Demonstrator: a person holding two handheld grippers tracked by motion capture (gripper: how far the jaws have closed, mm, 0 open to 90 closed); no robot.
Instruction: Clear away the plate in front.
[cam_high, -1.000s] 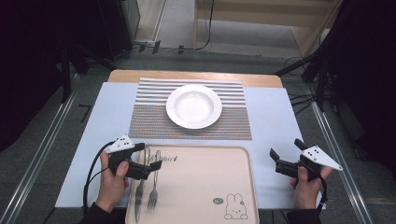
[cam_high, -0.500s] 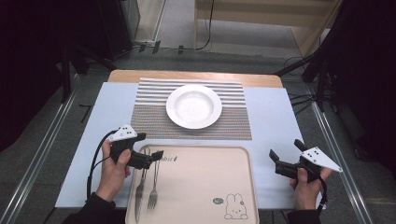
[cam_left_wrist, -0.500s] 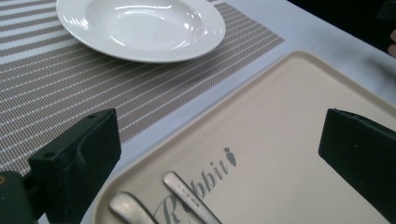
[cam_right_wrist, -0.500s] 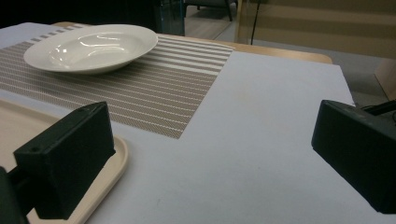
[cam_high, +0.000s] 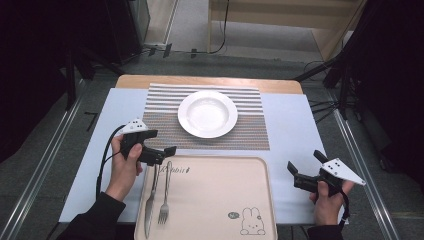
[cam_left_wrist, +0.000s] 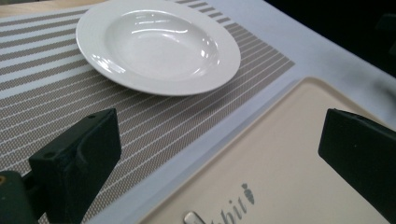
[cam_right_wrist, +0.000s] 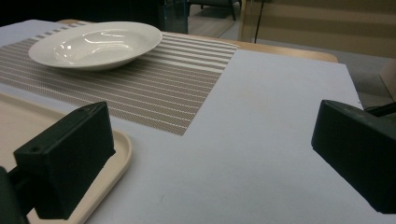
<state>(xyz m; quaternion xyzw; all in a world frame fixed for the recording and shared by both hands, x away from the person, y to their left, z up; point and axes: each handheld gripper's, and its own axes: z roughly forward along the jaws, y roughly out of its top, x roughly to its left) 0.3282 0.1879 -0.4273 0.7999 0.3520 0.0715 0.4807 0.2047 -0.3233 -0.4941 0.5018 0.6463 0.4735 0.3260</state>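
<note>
Left gripper (cam_high: 162, 154): held in the person's left hand (cam_high: 125, 167), up over the far left corner of the tray. Its jaws stand wide apart and nothing is between them.
Right gripper (cam_high: 304, 171): held in the person's right hand (cam_high: 327, 200), just past the right edge of the tray, over the pale blue table cover. Its jaws are wide apart too, and they hold nothing.
Fork (cam_high: 165, 197): lies flat on the tray, right under and a bit behind the left gripper, with its handle end near the jaws and its prongs pointing back at the person. In the left gripper view the tip of its handle (cam_left_wrist: 190, 217) peeks in at the bottom, between the two jaws but lower than them.
Knife (cam_high: 151, 200): lies flat next to the fork, on the side closer to the left hand. The gripper is not touching it.
Tray (cam_high: 220, 195): cream colour, with a little rabbit drawn on it. It sits between the two grippers.
Plate (cam_high: 208, 114): white and deep, out in front of the left gripper, well apart from both grippers.
Striped mat (cam_high: 250, 135): under the plate, just ahead of the tray's far edge.
Table cover (cam_high: 295, 125): pale blue, under everything.
</note>
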